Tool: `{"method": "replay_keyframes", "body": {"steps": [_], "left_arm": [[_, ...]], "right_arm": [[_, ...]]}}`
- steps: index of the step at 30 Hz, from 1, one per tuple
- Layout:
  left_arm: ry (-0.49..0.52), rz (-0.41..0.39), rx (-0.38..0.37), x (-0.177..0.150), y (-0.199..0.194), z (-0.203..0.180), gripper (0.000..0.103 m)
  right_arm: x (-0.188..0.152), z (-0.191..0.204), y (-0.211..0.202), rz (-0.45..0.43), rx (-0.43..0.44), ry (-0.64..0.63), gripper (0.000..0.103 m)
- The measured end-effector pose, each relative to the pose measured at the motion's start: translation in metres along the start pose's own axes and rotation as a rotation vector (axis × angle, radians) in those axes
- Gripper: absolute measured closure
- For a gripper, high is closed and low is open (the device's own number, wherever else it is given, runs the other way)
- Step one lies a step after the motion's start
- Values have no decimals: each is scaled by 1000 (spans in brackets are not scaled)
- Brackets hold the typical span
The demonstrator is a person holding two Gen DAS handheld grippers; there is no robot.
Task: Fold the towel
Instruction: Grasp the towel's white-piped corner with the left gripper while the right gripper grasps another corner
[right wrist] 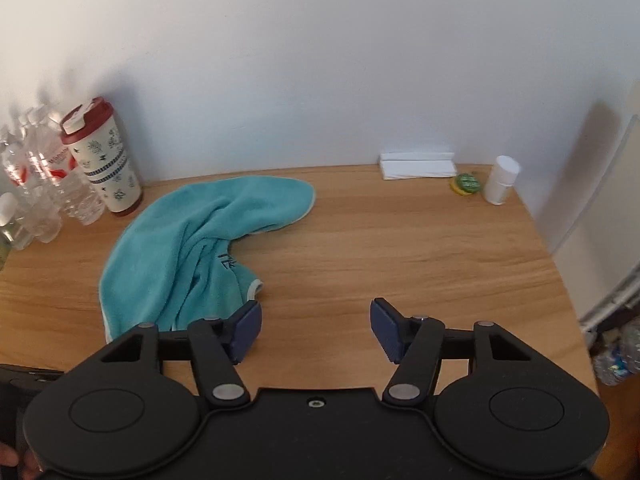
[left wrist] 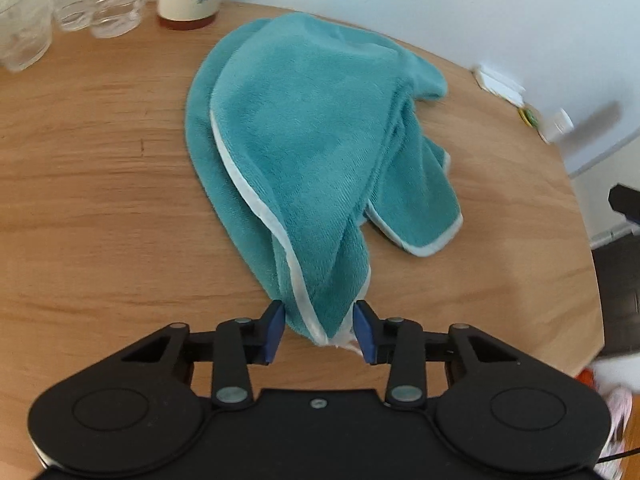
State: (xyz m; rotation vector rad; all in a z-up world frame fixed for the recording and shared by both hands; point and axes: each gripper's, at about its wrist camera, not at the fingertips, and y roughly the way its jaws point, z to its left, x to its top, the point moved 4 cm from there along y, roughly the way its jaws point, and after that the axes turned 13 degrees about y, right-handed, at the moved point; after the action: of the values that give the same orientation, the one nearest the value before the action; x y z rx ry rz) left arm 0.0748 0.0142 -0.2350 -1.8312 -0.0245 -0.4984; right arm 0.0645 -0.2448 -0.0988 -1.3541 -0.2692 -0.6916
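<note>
Left gripper (left wrist: 320, 330): its blue pads (left wrist: 274, 330) stand at a narrow gap with a bunched corner of the towel between them; the left pad touches the cloth, and whether the right pad presses it cannot be told.
Right gripper (right wrist: 316, 330): its blue pads (right wrist: 386, 328) are spread wide with only bare wood between them; it hangs above the table just right of the towel's near end.
Towel (left wrist: 304, 136): teal terry with a pale hem, loosely gathered and half doubled over on the table; from the left gripper it fans away toward the far edge, with one rounded flap lying off to the right side. In the right wrist view it lies left of centre, creased along its middle, a dark printed mark showing near its lower end.
Table (right wrist: 400, 248): light wood with a curved edge, set against a white wall.
Tumbler (right wrist: 105, 160): cream with a dark pattern and a red lid, upright just beyond the towel's far left corner.
Plastic bottles (right wrist: 44, 184): clear, clustered to the left of the tumbler.
White box (right wrist: 418, 165): flat, against the wall at the far right.
Green disc (right wrist: 465, 183): small, just right of the box.
White container (right wrist: 501, 180): upright, next to the disc.
</note>
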Motion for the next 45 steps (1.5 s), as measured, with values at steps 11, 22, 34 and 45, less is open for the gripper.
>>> {"method": "replay_keyframes", "body": {"steps": [11,22,34,45], "left_arm": [[-148,1,104,11,4,-1,75],[-140,15,193,11,-1,2,91],[-95,-6,272,20,-18,6,93],[-109,-19,313,24,-27,11,93]], "right_arm": [[62,-4,56,0,173,-267,38],[109,4,150,53,266,-451,48],[127,38,248,183,237,-561,58],[126,46,271,249,270,-606,53]]}}
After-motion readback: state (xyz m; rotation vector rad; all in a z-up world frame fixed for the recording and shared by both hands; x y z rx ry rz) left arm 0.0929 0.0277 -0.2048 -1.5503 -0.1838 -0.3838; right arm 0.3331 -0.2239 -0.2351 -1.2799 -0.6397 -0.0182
